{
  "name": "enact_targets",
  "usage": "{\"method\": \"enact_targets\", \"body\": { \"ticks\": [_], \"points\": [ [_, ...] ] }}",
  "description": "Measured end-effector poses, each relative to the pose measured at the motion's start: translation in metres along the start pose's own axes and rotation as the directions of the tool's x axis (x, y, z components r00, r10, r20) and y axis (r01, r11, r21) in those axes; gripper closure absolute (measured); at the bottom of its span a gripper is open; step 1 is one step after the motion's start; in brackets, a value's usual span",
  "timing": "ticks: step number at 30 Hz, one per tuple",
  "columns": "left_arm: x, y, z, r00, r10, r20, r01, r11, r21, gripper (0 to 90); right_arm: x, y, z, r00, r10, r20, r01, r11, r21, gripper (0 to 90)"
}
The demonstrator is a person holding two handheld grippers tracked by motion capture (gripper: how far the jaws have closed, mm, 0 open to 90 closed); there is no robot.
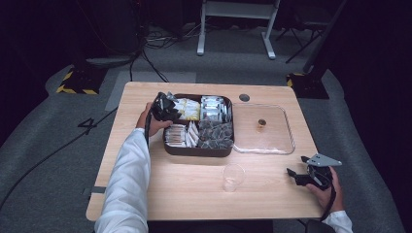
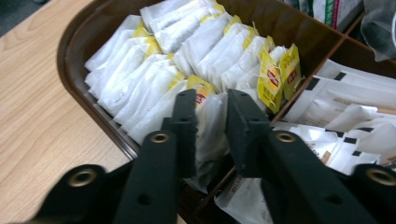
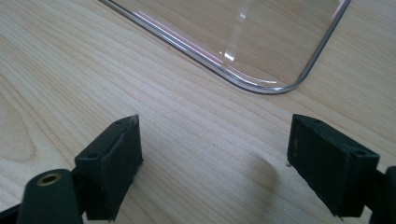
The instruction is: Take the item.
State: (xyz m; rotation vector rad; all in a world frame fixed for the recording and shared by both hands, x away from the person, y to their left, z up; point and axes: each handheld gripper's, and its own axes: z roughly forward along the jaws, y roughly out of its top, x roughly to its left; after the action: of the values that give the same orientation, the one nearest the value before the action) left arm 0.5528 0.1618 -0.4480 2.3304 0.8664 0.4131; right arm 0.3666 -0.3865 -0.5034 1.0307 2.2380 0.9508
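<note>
One tea bag (image 2: 210, 122) apparently pinched in left hand-held gripper (image 2: 211, 116)

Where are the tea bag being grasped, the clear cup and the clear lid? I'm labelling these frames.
tea bag (image 2: 211, 122), left gripper view, white paper between the jaws
clear cup (image 1: 233, 176), high view, its side wall
clear lid (image 1: 289, 141), high view, right rim

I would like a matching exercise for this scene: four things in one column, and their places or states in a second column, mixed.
1. left gripper
2. right gripper
3. clear cup
4. clear lid

a. lying flat beside the brown tray
b. jaws wide apart above bare wood
c. standing alone on the table
d. jaws around a white tea bag

Pairs: 1-d, 2-b, 3-c, 4-a
</note>
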Motion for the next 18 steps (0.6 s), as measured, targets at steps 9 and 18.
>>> {"method": "enact_targets", "body": {
  "ticks": [9, 18],
  "points": [
    [-0.002, 0.001, -0.002, 0.9999, 0.010, -0.001, -0.010, 0.9999, -0.012, 88.3, 0.000, 0.000, 0.000, 1.0000, -0.002, 0.000, 0.002, 1.0000, 0.000, 18.2],
    [-0.005, 0.003, -0.025, 1.0000, -0.005, -0.001, 0.005, 0.9938, -0.111, 88.9, 0.000, 0.000, 0.000, 1.0000, -0.003, 0.001, 0.003, 1.0000, 0.000, 18.1]
  ]
}}
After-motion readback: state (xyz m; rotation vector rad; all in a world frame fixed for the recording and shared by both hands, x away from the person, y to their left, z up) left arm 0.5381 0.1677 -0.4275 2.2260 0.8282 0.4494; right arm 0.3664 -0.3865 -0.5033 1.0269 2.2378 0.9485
